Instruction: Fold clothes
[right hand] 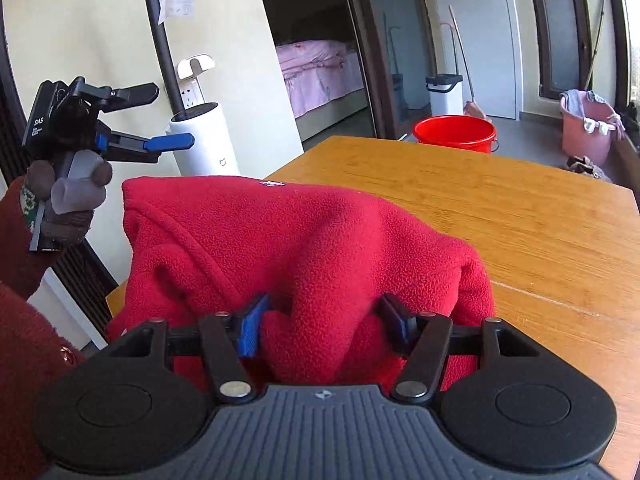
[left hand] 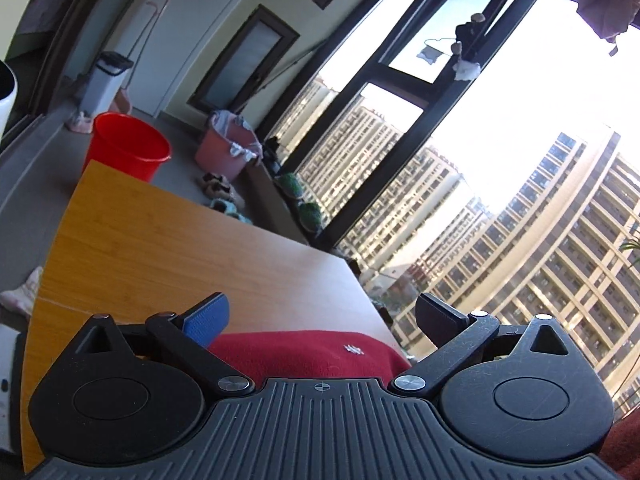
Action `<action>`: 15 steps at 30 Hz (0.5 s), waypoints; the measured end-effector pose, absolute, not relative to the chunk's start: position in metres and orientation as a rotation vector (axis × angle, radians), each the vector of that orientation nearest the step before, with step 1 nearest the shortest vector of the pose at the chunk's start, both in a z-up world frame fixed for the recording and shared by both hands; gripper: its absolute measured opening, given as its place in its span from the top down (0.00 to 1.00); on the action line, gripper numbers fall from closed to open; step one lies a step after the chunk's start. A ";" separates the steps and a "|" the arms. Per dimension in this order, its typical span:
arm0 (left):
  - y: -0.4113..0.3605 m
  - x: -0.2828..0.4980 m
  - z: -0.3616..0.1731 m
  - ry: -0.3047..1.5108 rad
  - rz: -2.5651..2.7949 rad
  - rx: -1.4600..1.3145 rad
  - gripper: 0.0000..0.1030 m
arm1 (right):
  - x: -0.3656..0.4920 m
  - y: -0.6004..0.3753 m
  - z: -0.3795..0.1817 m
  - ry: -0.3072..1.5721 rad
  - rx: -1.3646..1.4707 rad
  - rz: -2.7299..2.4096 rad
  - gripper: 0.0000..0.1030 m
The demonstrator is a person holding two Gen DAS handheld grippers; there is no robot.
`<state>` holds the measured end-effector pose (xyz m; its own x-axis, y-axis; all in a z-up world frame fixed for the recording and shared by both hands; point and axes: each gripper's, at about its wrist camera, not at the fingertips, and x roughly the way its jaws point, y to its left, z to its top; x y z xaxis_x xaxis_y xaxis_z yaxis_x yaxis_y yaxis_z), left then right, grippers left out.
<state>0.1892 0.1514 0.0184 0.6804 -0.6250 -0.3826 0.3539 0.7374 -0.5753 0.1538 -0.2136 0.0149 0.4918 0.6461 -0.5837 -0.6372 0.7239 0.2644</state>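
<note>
My right claw tilts downward, its jaws straddling a raised fold of the bright red fleece garment heaped on the wooden table. Left of the fleece, my left claw hangs released. Beyond the table: a round red plastic bucket, contents hidden, and a pink tub holding cloths.

Left gripper held wide above the red fleece garment, nothing between its jaws.

The garment was seen at the near right edge of the wooden table. A red bucket and a pink basket were seen on the floor past the far edge.
</note>
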 end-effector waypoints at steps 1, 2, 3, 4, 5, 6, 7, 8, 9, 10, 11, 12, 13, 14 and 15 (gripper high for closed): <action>0.140 0.189 0.010 0.658 -0.564 -0.434 0.08 | 0.154 -0.216 0.018 0.726 0.027 0.774 0.39; 0.129 0.185 0.000 0.707 -0.549 -0.376 0.15 | 0.156 -0.219 0.025 0.736 0.037 0.778 0.36; 0.121 0.181 -0.009 0.744 -0.536 -0.328 0.16 | 0.157 -0.225 0.033 0.740 0.061 0.782 0.33; 0.118 0.175 -0.015 0.756 -0.527 -0.304 0.16 | 0.160 -0.233 0.042 0.736 0.099 0.777 0.25; 0.115 0.169 -0.020 0.767 -0.519 -0.281 0.16 | 0.167 -0.241 0.051 0.728 0.145 0.757 0.21; 0.113 0.164 -0.024 0.773 -0.512 -0.265 0.16 | 0.173 -0.250 0.057 0.725 0.196 0.727 0.20; 0.114 0.159 -0.024 0.767 -0.508 -0.267 0.16 | 0.181 -0.258 0.059 0.729 0.254 0.692 0.19; 0.114 0.156 -0.024 0.761 -0.505 -0.269 0.15 | 0.189 -0.263 0.058 0.743 0.304 0.665 0.19; 0.113 0.154 -0.024 0.758 -0.500 -0.268 0.15 | 0.198 -0.265 0.052 0.769 0.344 0.641 0.19; 0.113 0.153 -0.024 0.755 -0.497 -0.269 0.15 | 0.205 -0.262 0.042 0.810 0.372 0.621 0.19; 0.113 0.152 -0.023 0.753 -0.498 -0.272 0.14 | 0.210 -0.254 0.027 0.873 0.375 0.621 0.19; 0.115 0.152 -0.022 0.751 -0.500 -0.284 0.12 | 0.214 -0.245 0.012 0.940 0.373 0.624 0.19; 0.121 0.152 -0.021 0.751 -0.505 -0.319 0.10 | 0.215 -0.238 -0.001 0.984 0.367 0.622 0.19; 0.128 0.152 -0.020 0.751 -0.507 -0.364 0.05 | 0.212 -0.231 -0.018 1.014 0.376 0.620 0.17; 0.139 0.154 -0.022 0.755 -0.501 -0.434 0.03 | 0.211 -0.233 -0.029 1.033 0.428 0.635 0.15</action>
